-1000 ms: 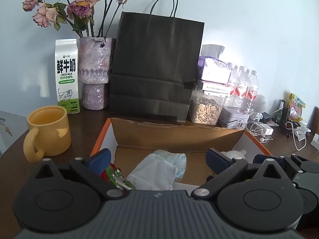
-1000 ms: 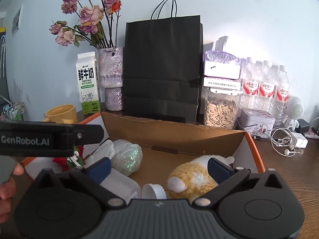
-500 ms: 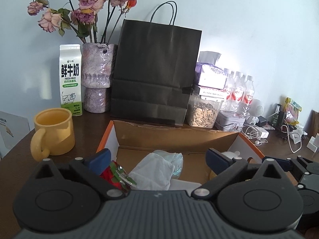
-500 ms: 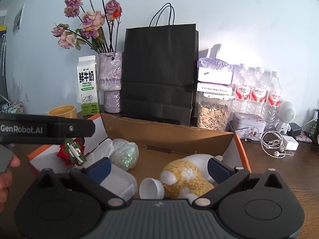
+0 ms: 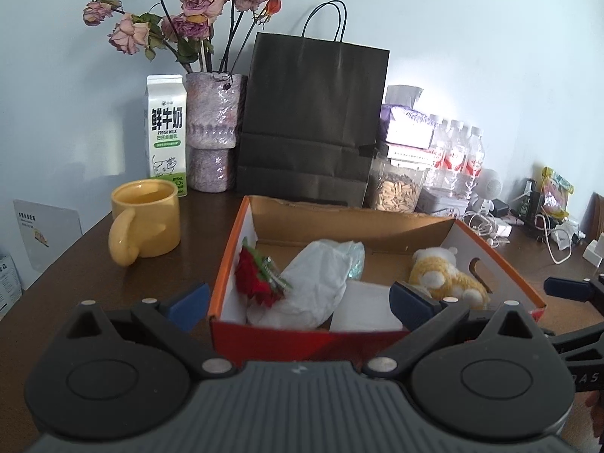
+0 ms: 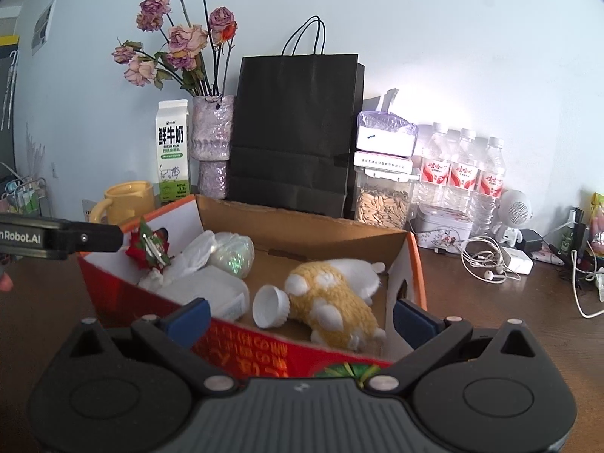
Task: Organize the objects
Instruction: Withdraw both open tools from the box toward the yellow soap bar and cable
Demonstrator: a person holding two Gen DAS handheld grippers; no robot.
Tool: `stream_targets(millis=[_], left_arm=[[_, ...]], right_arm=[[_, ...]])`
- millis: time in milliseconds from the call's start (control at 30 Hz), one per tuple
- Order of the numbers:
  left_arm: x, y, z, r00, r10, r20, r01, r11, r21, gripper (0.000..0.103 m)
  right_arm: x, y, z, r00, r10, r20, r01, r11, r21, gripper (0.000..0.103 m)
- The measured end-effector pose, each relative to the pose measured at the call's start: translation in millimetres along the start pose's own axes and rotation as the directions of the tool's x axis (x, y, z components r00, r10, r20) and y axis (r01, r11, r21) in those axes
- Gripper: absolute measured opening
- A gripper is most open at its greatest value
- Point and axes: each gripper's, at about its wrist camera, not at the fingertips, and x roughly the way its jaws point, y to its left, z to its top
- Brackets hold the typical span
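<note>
Right wrist view puts the cardboard box [image 6: 302, 234] straight ahead of and below the right gripper [image 6: 298, 317], whose jaws stand wide and hold nothing. The box's long axis seems to run across the gripper's line of reach, so everything inside lies just forward. Nearest its fingers is the yellow plush toy [image 6: 332, 302], lying lengthwise toward the tool, with a white cap [image 6: 270, 305] touching its left end; the right hand looks the better placed for either.

The left gripper [image 5: 298, 302], also wide and empty, faces the same box [image 5: 358, 222] from its other end. Just ahead sit a crumpled white bag [image 5: 313, 283], a white container [image 5: 364, 305] and, to the left, a red flower clip [image 5: 255, 275]. Only the right view shows the cap; only the left shows the yellow mug [image 5: 145, 221] whole, off to the left outside the box.
</note>
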Motion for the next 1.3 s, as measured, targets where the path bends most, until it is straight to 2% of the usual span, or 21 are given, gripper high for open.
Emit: stream_targets(millis=[533, 900, 1000, 1100, 1167, 1233, 1300], left_arm=[[-41.6, 3.2, -42.1, 0.997, 0.019, -0.075, -0.017, 1.0, 0.02, 0.103], [-61.2, 4.8, -62.8, 0.993, 0.044, -0.109, -0.042, 0.999, 0.014, 0.103], [-64.9, 5.0, -63.3, 0.993, 0.047, -0.109, -0.046, 0.999, 0.018, 0.103], [-67.1, 5.6, -62.9, 0.993, 0.054, -0.108, -0.052, 0.998, 0.02, 0.103], [-67.6, 6.5, -62.7, 0.993, 0.056, -0.107, -0.055, 0.998, 0.019, 0.103], [-67.6, 6.6, -63.0, 0.993, 0.057, -0.108, -0.055, 0.998, 0.018, 0.103], [-67.1, 6.9, -62.8, 0.992, 0.058, -0.11, -0.056, 0.998, 0.017, 0.103]], right_arm=[[-57.2, -25.2, -64.1, 0.994, -0.051, -0.1, 0.052, 0.999, 0.006, 0.103], [-59.5, -51.5, -90.7, 0.982, -0.056, -0.18, 0.059, 0.998, 0.013, 0.103], [-53.5, -57.2, -92.3, 0.978, -0.049, -0.202, 0.052, 0.999, 0.008, 0.094], [-46.7, -64.6, -90.0, 0.977, -0.033, -0.213, 0.038, 0.999, 0.019, 0.081], [-42.5, -68.7, -87.7, 0.977, -0.02, -0.212, 0.028, 0.999, 0.031, 0.067], [-37.8, -71.7, -85.6, 0.977, -0.011, -0.212, 0.02, 0.999, 0.037, 0.06], [-35.4, -73.0, -84.1, 0.978, 0.009, -0.209, 0.002, 0.999, 0.051, 0.046]])
